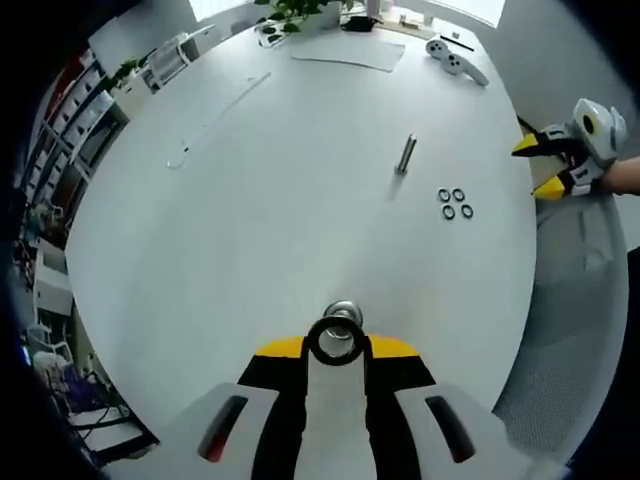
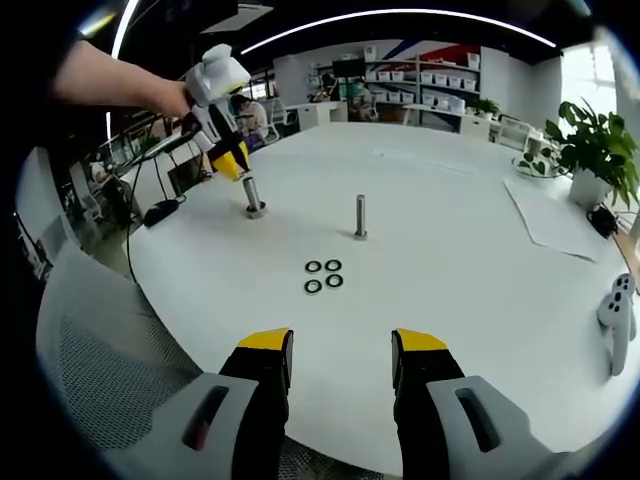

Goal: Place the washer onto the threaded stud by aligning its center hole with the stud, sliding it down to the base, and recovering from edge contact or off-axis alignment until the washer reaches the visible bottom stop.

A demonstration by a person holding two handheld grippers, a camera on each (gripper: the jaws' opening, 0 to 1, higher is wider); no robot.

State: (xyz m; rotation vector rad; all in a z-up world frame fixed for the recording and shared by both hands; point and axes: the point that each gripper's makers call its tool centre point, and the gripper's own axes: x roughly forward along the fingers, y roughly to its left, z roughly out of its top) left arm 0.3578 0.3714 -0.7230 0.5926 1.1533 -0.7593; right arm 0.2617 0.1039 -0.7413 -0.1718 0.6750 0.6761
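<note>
Left tool (image 1: 338,352) clenched on a washer (image 1: 337,340), ring held flat between the yellow-tipped jaws and facing up toward the camera. Directly beneath, seen through and just past the ring's hole, the bright top of a threaded stud (image 1: 343,311). From the right gripper view, same left tool (image 2: 232,165) poised nose-down over that stud (image 2: 253,195), which stands upright on the white table (image 2: 450,300) near its edge.

Step in hand, judging by this: alignment, washer hovering just above the stud tip, hole close to on-axis but seemingly a touch short of centred. Not yet threaded over; whether the ring touches the stud top cannot be told. Next move likely calls for a small nudge to centre the hole, keeping the ring level, then a straight descent down to the base; any catch on an edge would mean lifting slightly and re-centring.

Left arm stretched over the table from the far side, forearm roughly level, wrist bent so the tool points down.

Right tool (image 2: 341,352) released, jaws apart and holding nothing, hanging level at the table edge. Beyond it, four spare washers (image 2: 323,275) in a cluster, then a second stud (image 2: 360,217) upright, well apart from the first.
</note>
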